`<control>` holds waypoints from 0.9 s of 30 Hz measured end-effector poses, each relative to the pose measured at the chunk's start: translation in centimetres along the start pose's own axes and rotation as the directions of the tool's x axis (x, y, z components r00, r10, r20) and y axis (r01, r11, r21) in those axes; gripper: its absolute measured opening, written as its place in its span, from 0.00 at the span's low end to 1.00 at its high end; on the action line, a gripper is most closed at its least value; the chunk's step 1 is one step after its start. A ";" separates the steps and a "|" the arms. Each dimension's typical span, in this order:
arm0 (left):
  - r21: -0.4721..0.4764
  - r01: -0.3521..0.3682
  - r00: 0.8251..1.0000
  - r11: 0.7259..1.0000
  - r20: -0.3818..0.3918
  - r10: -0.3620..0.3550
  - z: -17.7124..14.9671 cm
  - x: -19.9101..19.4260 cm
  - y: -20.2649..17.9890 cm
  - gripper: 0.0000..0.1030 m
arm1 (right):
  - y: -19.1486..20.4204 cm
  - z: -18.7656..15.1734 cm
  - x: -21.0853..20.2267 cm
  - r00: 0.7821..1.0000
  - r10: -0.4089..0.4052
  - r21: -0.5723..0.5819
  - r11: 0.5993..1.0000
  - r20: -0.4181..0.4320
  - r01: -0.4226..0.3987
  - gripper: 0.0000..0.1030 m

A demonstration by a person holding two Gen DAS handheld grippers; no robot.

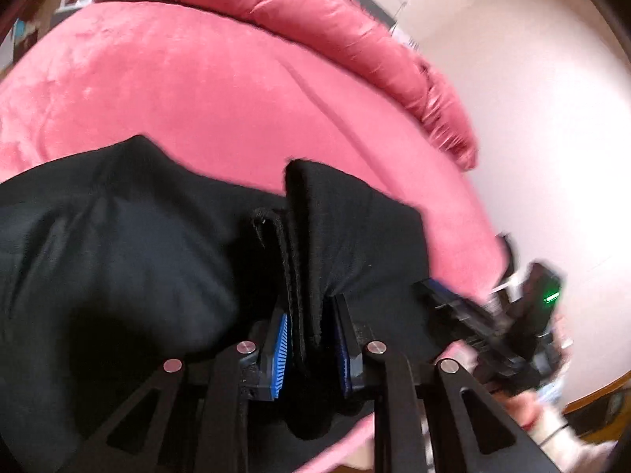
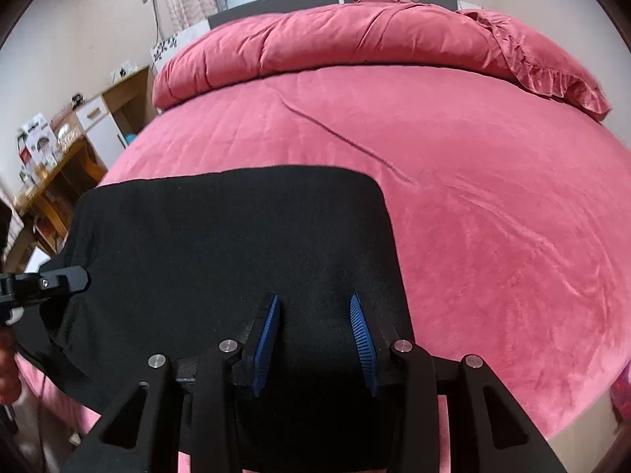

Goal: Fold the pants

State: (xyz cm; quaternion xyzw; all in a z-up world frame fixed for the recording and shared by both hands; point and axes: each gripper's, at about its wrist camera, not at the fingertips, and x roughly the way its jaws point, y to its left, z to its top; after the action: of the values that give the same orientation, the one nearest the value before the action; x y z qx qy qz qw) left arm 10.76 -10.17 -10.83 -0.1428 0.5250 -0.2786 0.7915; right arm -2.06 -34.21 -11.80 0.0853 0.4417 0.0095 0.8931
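Left wrist view looks down at black pants [image 1: 118, 236] lying on a big pink bed [image 1: 177, 90]. The left gripper [image 1: 311, 351] has its two fingers pressed together on a thick fold of the pants. The blue pads [image 1: 280, 354] squeeze the cloth from both sides. The pinched fold stands up between the fingers like a little ridge. The rest of the pants spreads out to the left, a bit bunched and wavy. At the right edge of this view the right gripper [image 1: 485, 331] shows, blurry, with a small green light on it. It sits at the far corner of the pants.

In the right wrist view, the pants [image 2: 228, 244] lie flat near the front edge of the bed [image 2: 493, 216], with a smooth straight far edge and a round corner. The right gripper [image 2: 314, 335] has its fingers spread apart, and nothing is between them. The blue pads [image 2: 265, 343] hang just over the black cloth. I cannot tell if they touch it. The left gripper [image 2: 63, 282] pokes in from the left side, at the left edge of the pants.

A puffy pink blanket [image 2: 315, 35] is rolled up at the far end of the bed. A long crease [image 2: 347, 142] runs across the pink sheet. A wooden desk [image 2: 59, 173] with boxes stands by the wall on the left.
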 end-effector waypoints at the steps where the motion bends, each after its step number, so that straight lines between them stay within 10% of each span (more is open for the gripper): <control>1: 0.005 -0.032 0.999 0.999 -0.030 0.032 -0.4 1.0 0.4 0.20 | 0.3 0.0 0.5 1.000 -0.010 -0.011 1.000 -0.015 0.009 0.37; 14: 0.029 -0.034 0.998 0.999 0.045 0.032 -4.2 -0.7 2.1 0.36 | 2.3 0.0 0.2 0.995 -0.105 -0.068 0.992 0.002 0.104 0.41; 21: 0.009 -0.037 0.998 0.999 0.055 0.036 -4.8 -1.5 2.9 0.40 | 8.4 -0.1 -1.4 0.997 0.066 -0.208 0.977 0.046 -0.055 0.42; 27: 0.009 -0.039 0.998 0.999 0.058 0.039 -4.5 -1.8 3.5 0.40 | 12.9 -2.0 1.0 0.986 0.146 -0.318 0.934 -0.076 -0.163 0.42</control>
State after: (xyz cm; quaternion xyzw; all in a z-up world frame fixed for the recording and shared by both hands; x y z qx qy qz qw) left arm 7.13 -5.99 -13.19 -0.1366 0.5033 -0.2614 0.8122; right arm -2.23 -21.08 -11.68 -0.0279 0.4486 0.1540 0.8799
